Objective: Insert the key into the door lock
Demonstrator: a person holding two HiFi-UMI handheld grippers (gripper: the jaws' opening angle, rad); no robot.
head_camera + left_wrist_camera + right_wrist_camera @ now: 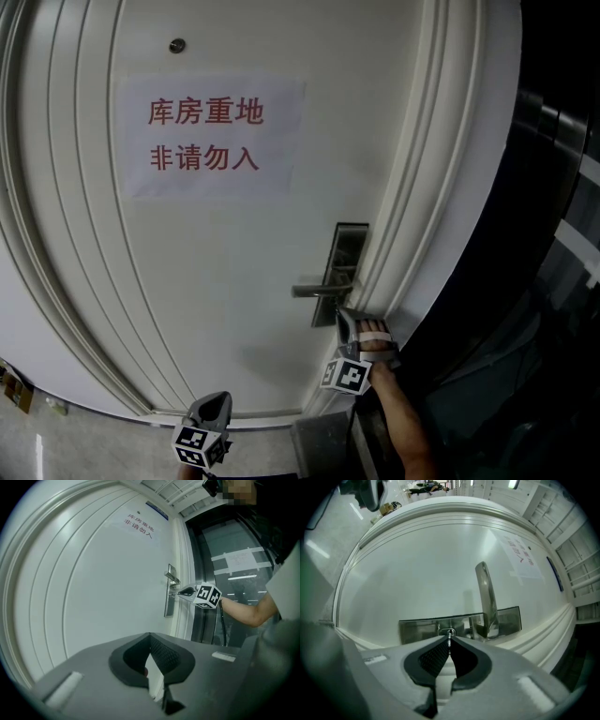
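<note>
The right hand-held gripper (449,642) is pinched shut on a small thin silver key (449,638) whose tip meets the round keyhole (447,632) in the steel lock plate (417,629) beside the lever handle (486,597) of the white door (417,564), while the left hand-held gripper (150,637), well apart, has its jaws together and empty.

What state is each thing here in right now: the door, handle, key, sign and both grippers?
Door: closed.
Door handle: level, nothing touching it.
Key: pinched in the right gripper, tip at the keyhole; depth unclear.
Right gripper: shut on the key.
Left gripper: shut, empty, held back from the door.
Paper sign: stuck flat on the door.
</note>
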